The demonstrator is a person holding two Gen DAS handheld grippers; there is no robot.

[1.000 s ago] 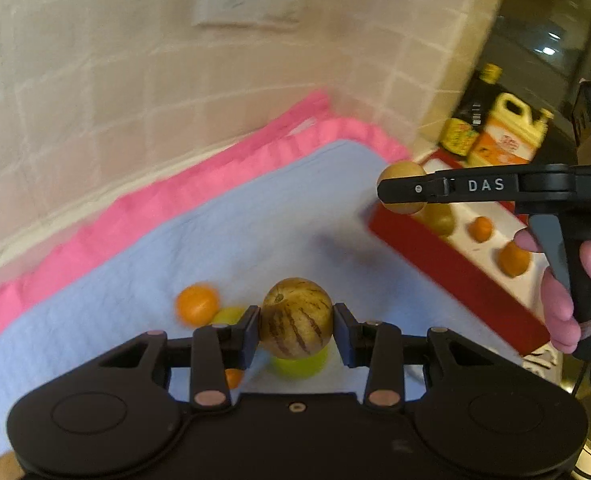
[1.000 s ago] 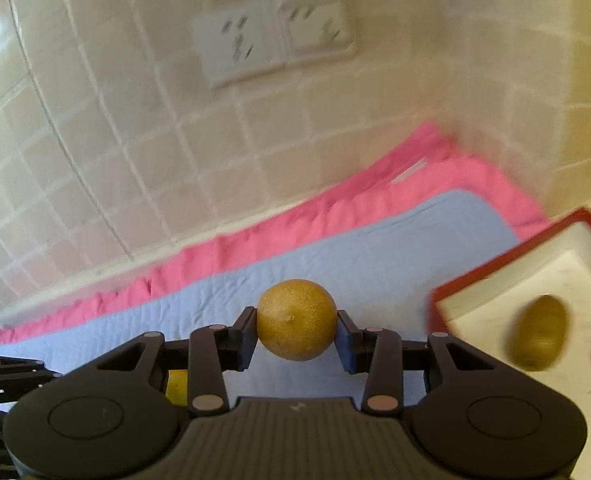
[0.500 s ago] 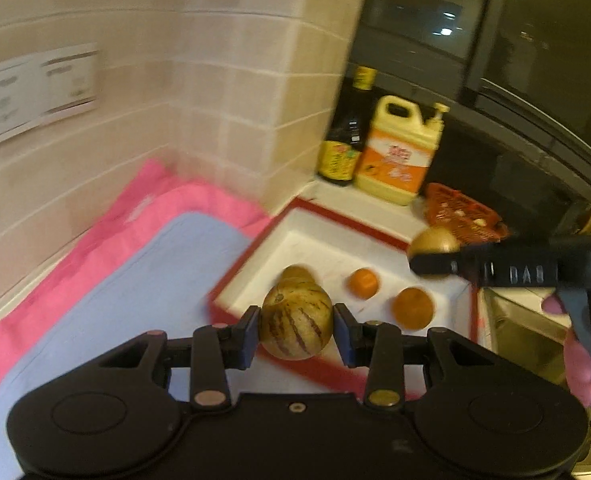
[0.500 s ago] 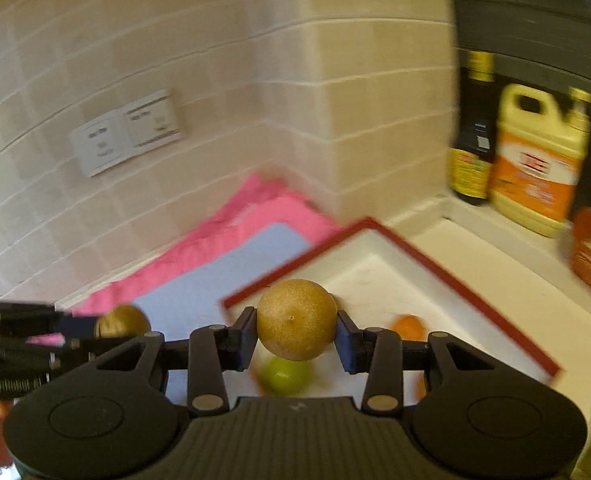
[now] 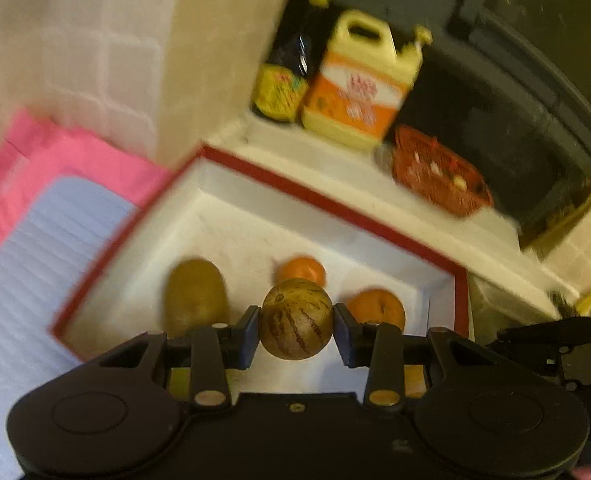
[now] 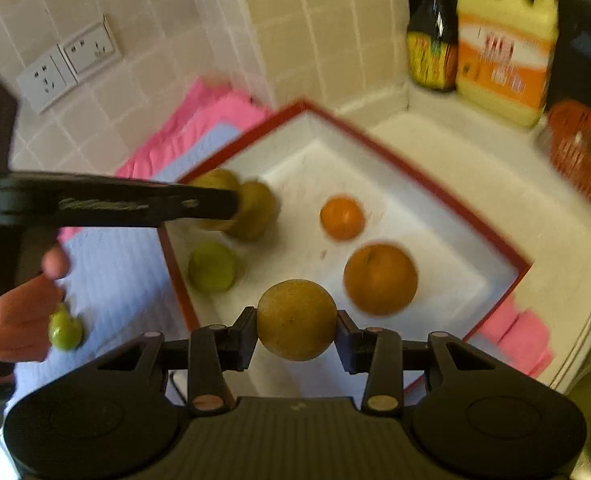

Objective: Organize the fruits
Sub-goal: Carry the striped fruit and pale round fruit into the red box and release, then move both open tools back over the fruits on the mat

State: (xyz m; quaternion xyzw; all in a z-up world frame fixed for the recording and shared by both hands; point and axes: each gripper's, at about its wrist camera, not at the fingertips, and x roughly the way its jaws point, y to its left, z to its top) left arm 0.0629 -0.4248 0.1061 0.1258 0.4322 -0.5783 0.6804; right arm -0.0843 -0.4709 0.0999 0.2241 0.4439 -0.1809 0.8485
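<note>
Both claws hang over the red-rimmed tray (image 6: pixel 447 188), the left claw (image 5: pixel 296 327) clamped on a striped fruit (image 5: pixel 296 318), the right claw (image 6: pixel 296 330) on a golden fruit (image 6: pixel 296 319), tray floor directly below each

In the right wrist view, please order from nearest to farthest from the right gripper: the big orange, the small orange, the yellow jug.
From the right gripper:
1. Big orange, just ahead-right, in the tray.
2. Small orange, deeper in the tray.
3. Yellow jug, far right, on the counter.
</note>
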